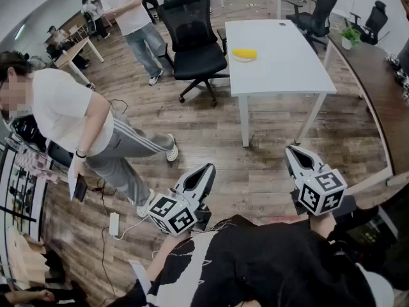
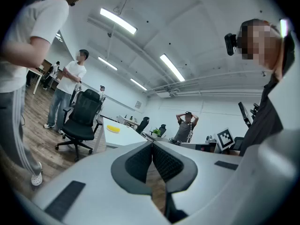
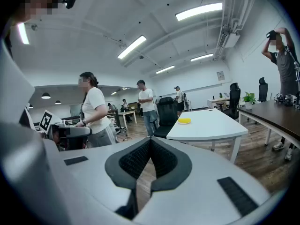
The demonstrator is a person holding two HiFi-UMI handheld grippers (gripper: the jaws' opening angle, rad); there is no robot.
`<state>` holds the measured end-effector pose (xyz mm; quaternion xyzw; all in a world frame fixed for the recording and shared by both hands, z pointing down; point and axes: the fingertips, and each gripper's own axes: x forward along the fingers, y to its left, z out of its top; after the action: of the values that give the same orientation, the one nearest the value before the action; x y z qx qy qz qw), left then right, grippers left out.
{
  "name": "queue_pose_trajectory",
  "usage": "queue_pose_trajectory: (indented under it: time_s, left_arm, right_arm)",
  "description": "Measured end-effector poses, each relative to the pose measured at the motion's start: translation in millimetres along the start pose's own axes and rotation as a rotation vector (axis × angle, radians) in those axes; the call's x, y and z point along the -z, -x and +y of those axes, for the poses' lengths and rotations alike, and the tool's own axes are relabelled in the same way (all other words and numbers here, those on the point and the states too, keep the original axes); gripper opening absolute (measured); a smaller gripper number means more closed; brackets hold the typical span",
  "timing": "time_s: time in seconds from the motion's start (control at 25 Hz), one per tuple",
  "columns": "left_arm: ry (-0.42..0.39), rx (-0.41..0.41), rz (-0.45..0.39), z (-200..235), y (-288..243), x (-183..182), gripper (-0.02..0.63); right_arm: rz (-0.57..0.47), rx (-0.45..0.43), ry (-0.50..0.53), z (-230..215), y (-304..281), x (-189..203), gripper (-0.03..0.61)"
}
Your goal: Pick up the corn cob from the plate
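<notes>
The corn cob [image 1: 244, 54] shows as a small yellow shape on the white table [image 1: 281, 75], near the table's left edge as the head view has it. At this range I cannot make out what lies under it. A black chair [image 1: 195, 43] stands just beside that same edge.

Both my claws are well apart from the table, held close to my body over the wood floor [image 1: 211, 126]. My left claw [image 1: 209, 167] has its jaws pressed together, with nothing between the pads. My right claw [image 1: 291, 149] is likewise pressed together and holds nothing. Both point towards the table.

A person in a white shirt [image 1: 70, 117] stands on the floor to my left. A second person [image 1: 131, 11] stands beyond the chair. A dark desk [image 1: 377, 88] runs along the right side.
</notes>
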<state>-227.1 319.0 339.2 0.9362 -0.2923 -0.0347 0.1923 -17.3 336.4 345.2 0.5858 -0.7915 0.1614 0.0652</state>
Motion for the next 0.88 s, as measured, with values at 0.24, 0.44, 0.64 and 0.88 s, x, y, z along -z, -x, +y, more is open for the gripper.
queue_pose_trajectory:
  time_s: [0.24,0.44,0.64,0.88]
  left_arm:
    - [0.003,-0.011,-0.003,4,1,5,0.015]
    - [-0.019,-0.014,-0.012,2,6,-2,0.015]
    - [-0.105,-0.022,-0.005,2,3,-8,0.015]
    - [0.004,0.040,-0.061,2,1,-27,0.014]
  right_arm:
    - [0.012,-0.007,-0.001,-3,-5,7,0.015]
    - [0.015,-0.009,-0.005,-1,-6,5,0.015]
    - [0.018,-0.023,-0.017,0,-15,6,0.015]
    - [0.008,-0.039,-0.071,0,-25,4,0.015]
